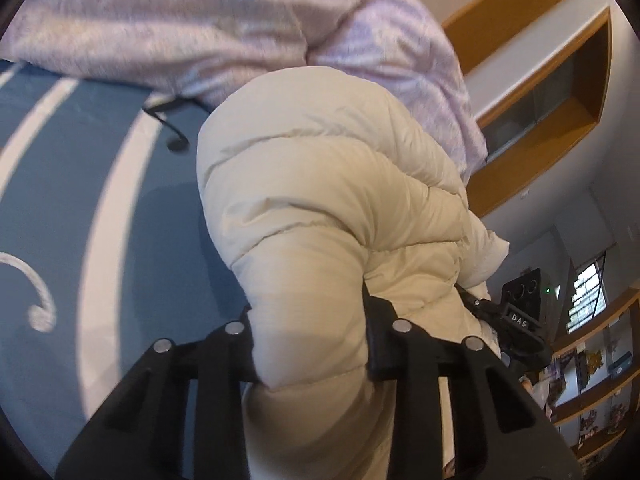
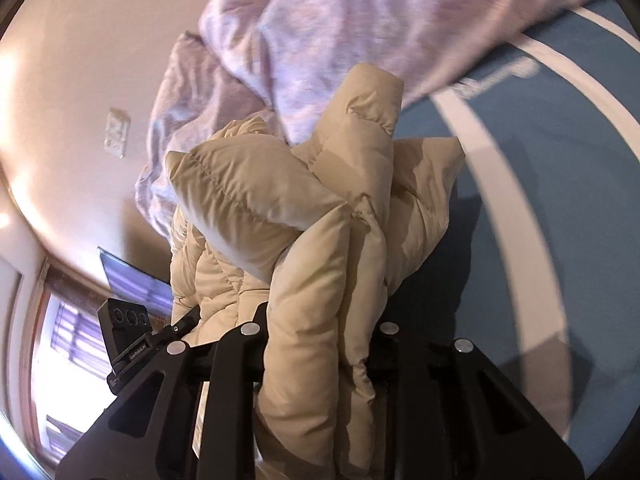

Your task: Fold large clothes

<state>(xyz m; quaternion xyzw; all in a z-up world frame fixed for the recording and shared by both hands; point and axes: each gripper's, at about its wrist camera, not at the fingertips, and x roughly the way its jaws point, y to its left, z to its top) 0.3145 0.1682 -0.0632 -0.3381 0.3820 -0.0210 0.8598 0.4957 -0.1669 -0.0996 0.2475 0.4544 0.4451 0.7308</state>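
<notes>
Cream quilted puffer jacket (image 1: 320,184), light, soft, slippery and springy, hangs above the blue bed (image 1: 80,200), pinched in left claw (image 1: 310,344) and right claw (image 2: 320,344); grip seams.

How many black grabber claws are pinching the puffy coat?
2. The left gripper pinches a puffy fold of the cream coat above the blue bedcover. The right gripper pinches another bunch of it; it shows beside the coat in the left view too.
</notes>
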